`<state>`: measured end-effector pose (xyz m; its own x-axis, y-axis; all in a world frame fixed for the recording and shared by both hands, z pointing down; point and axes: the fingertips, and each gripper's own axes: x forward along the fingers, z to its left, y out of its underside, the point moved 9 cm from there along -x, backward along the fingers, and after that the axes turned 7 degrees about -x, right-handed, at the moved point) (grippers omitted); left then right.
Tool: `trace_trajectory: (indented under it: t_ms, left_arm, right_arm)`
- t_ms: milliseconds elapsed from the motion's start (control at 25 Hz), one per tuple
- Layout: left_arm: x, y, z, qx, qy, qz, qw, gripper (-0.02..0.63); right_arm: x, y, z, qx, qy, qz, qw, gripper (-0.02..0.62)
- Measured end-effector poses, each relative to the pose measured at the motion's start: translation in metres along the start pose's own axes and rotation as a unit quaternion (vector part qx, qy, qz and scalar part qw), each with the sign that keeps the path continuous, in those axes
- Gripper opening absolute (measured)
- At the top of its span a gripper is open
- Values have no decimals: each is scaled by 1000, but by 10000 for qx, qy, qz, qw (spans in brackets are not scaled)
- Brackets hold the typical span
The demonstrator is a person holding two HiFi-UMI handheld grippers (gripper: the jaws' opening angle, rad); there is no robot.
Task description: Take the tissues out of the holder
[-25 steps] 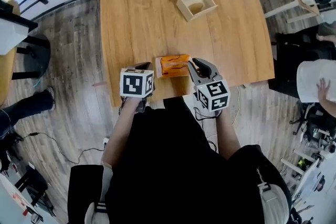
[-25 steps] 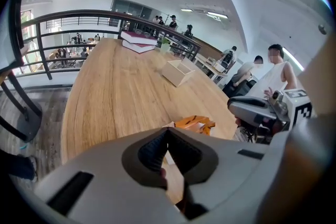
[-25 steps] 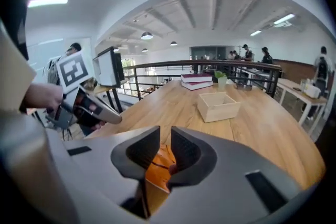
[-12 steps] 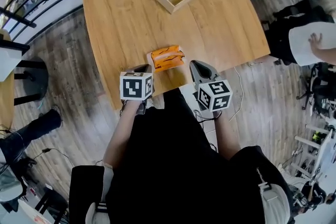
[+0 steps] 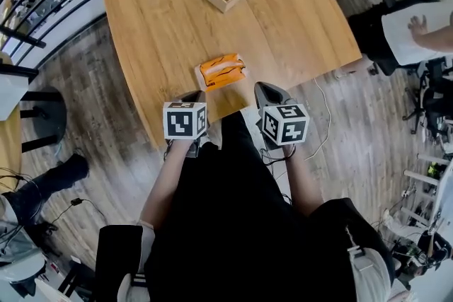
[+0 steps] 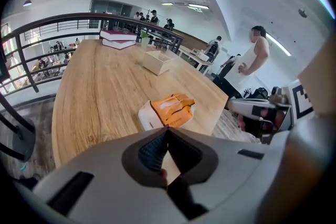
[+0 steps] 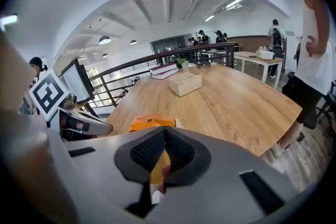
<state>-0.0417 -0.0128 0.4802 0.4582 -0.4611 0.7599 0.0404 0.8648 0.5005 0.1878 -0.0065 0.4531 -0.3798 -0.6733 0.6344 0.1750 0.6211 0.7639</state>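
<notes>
We judge the lifting done: the tissue pack lies on the bench close to its near edge. It is well apart from the wooden holder toward the far edge, and no tissues show inside that box. The left claw and the right claw hang at the near edge, one just beside each end of the pack, with no contact that we can see. Both are clenched on nothing; the right one's jaws have just been closing, with nothing between them. What is left, as we read it, is to draw clear cleanly. We would keep both claws closed and pull them back over the near edge rather than across the pack (it sits close enough to that edge to be knocked off).

The head view gives us the holder's inside and the spacing of claws and pack, but not the pads. The two gripper views show them, ribbed and meeting at their tips. The left gripper view also shows the pack's white side, while the right gripper view offers only an orange strip of it above the claw's body
</notes>
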Motion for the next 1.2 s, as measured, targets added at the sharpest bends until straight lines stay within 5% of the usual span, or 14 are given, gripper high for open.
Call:
trace_trajectory:
  t_ms: [280, 1200]
  left_arm:
    - [-3, 10, 1, -10, -26, 29, 10000, 12]
    - [0, 7, -1, -39, 4, 35, 10000, 12]
  right_arm:
    - [2, 4, 5, 443, 240, 445, 9977, 12]
    - [4, 6, 1, 386, 232, 806, 9957, 12]
